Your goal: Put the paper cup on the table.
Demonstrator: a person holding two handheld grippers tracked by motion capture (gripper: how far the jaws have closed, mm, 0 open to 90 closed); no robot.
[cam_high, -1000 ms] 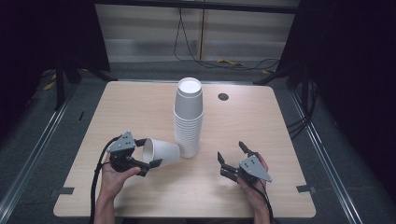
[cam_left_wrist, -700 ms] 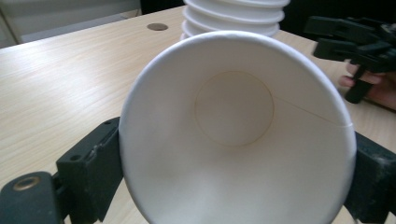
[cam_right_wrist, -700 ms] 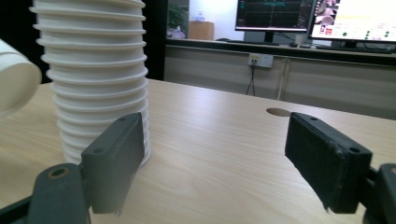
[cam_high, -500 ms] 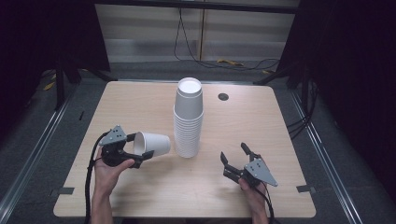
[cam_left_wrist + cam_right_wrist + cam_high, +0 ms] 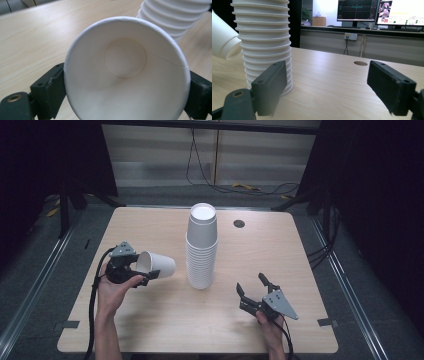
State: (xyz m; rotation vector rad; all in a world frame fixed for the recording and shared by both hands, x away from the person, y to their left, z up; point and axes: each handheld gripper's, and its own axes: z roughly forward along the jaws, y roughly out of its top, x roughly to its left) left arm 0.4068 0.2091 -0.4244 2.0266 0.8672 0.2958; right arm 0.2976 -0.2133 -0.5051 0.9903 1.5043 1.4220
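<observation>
The left gripper clamps a paper cup at its rim, held sideways, base toward three o'clock, near the cup stack. The right gripper gapes wide, holding nothing, at the stack's five o'clock.

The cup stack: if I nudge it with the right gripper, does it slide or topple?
The cup stack is tall on a narrow base, so a high push probably tips it. Thin paper cups look light; a low nudge from the open right gripper likely slides it on the table.

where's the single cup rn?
High view: the single cup lies sideways in the left gripper, table's left half, just left of the cup stack, not touching.
</observation>
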